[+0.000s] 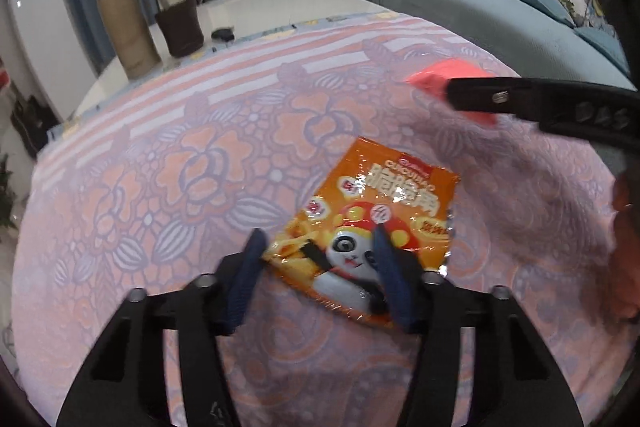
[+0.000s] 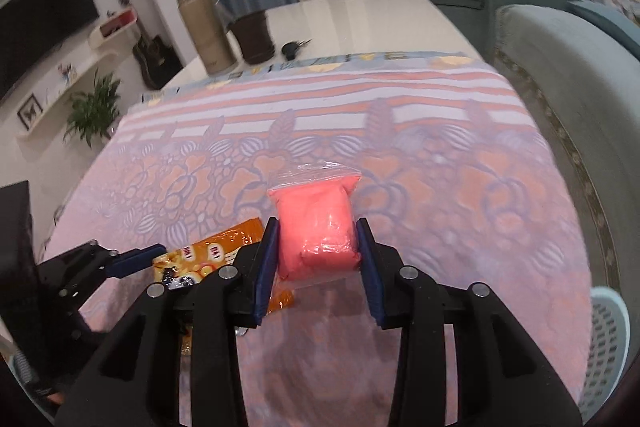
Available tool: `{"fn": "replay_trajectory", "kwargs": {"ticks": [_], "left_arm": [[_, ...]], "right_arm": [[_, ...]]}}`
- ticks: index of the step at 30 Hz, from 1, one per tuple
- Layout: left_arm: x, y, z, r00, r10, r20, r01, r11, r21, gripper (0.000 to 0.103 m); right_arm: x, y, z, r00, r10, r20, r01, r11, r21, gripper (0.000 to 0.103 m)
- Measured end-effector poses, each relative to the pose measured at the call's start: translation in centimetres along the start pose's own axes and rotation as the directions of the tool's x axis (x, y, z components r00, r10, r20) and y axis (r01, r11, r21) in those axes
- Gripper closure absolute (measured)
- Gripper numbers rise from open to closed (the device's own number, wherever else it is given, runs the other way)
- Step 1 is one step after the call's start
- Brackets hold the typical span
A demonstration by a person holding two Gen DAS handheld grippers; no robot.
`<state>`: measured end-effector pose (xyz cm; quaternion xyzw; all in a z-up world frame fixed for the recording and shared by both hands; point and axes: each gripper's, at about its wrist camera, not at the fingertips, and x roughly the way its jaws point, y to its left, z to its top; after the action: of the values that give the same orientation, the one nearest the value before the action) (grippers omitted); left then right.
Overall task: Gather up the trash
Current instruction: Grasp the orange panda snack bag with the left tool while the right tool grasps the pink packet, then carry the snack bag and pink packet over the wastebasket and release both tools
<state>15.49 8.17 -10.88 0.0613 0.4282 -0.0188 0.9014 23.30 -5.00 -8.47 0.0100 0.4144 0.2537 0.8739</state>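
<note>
Two pieces of trash lie in reach on the pink and orange floral cloth [image 2: 460, 187] that covers the tabletop. The right tool [image 2: 316, 223] has its blue pads set against both sides of a pink packet in a clear zip bag [image 2: 316, 219], so it grips that packet; in the right wrist view the packet sits at the centre, with its sealed clear edge pointing toward 12 o'clock. The left tool [image 1: 318, 239] stands with its fingers spread wide over an orange snack wrapper [image 1: 368, 223] printed with a panda, one pad at the wrapper's 9 o'clock edge and the other over the panda's face; whether the pads touch the foil cannot be told. The wrapper lies flat on the cloth, just beside the pink packet: in the left wrist view the packet [image 1: 448, 87] shows at 1 o'clock from the wrapper, partly behind a black finger of the right tool [image 1: 520, 99]. In the right wrist view the wrapper [image 2: 208, 259] appears at 8 o'clock from the packet, with the left tool [image 2: 132, 259] reaching in from 9 o'clock. Beyond the cloth, at 11 o'clock, a tall tan cylinder [image 2: 206, 31], a dark brown cup [image 2: 254, 35] and a small black object [image 2: 292, 49] stand on bare white tabletop. A grey-blue sofa [image 2: 560, 39] runs along 2 o'clock, and a pale blue mesh basket [image 2: 608, 343] shows at 4 o'clock.
</note>
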Motion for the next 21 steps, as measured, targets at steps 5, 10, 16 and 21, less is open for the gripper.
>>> {"fn": "replay_trajectory", "kwargs": {"ticks": [5, 10, 16, 21], "left_arm": [[-0.5, -0.5, -0.2, 0.999, -0.028, 0.019, 0.028, 1.000, 0.010, 0.090], [-3.1, -0.8, -0.3, 0.982, -0.160, 0.105, 0.165, 0.985, -0.047, 0.096], [-5.4, -1.6, 0.3, 0.953, -0.255, 0.161, 0.268, 0.961, -0.063, 0.096], [-6.8, -2.0, 1.4, 0.930, -0.302, 0.210, 0.323, 0.943, -0.075, 0.099]], "right_arm": [[-2.6, -2.2, -1.0, 0.999, -0.007, 0.034, 0.005, 0.998, 0.059, 0.068], [-4.9, -3.6, -2.0, 0.998, -0.016, 0.062, 0.011, 0.996, 0.087, 0.068], [-7.8, -5.3, -3.2, 0.994, -0.031, 0.103, 0.016, 0.990, 0.142, 0.068], [-10.5, -6.7, -4.0, 0.989, -0.052, 0.141, 0.026, 0.983, 0.184, 0.068]]}}
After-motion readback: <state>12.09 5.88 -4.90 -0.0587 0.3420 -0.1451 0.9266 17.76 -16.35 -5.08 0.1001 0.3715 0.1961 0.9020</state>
